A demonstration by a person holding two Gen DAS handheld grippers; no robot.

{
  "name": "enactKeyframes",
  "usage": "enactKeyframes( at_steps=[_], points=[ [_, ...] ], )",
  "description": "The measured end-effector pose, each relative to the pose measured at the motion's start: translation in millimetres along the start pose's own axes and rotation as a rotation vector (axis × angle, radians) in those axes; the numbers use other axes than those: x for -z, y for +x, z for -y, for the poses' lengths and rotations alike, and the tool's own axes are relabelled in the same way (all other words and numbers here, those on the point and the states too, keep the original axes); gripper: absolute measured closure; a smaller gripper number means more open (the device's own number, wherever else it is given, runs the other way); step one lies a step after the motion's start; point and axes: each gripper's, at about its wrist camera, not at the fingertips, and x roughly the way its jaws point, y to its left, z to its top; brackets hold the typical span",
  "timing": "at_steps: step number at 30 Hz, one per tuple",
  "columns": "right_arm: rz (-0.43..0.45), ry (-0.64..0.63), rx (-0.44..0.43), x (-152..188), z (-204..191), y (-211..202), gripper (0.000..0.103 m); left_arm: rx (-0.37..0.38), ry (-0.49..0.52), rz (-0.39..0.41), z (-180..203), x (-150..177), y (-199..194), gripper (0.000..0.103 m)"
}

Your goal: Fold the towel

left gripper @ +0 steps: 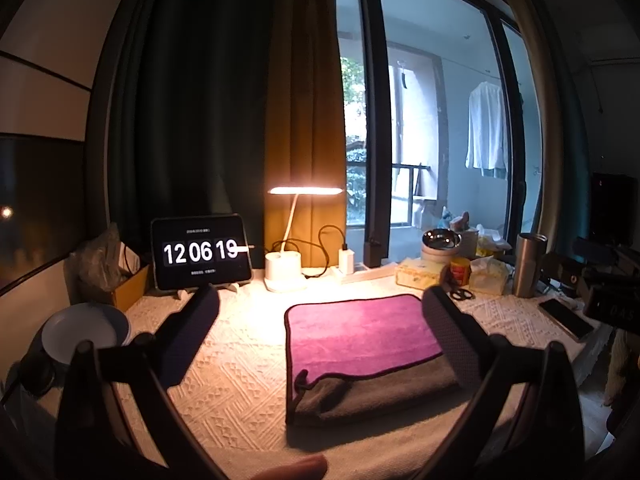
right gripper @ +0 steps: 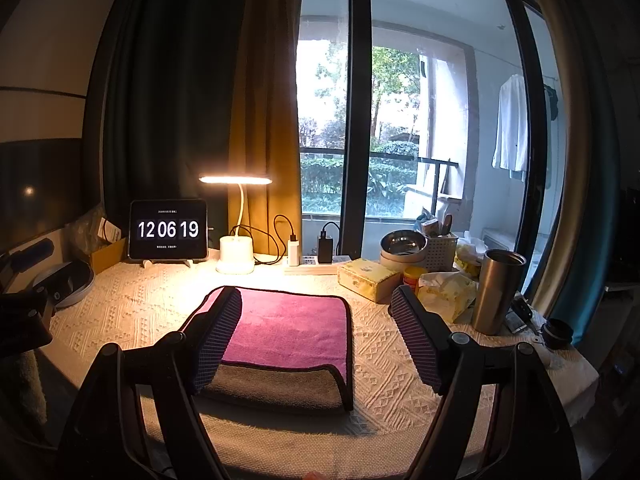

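Left gripper point(left gripper: 320, 312) fingers spread wide, empty, level. Right gripper point(right gripper: 316, 312) likewise spread, empty.

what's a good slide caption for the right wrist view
Open right gripper hovers over a folded magenta-and-grey towel on the lamp-lit table.

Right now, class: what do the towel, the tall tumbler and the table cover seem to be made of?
Towel: soft plush fabric, probably microfibre; fuzzy magenta face, grey underside, dark stitched edge.
Tumbler: brushed metal, likely stainless steel; dull silver sheen.
Table cover: woven cream textile; raised diamond pattern.
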Motion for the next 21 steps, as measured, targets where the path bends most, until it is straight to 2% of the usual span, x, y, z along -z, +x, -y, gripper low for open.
enactKeyframes(
  at_steps=[21],
  points=[
    [-0.008,0.000,0.000,0.3,-1.0,2.6,0.023,-0.005,0.010,-0.003,1.6,1.5,1.1,0.001]
  ],
)
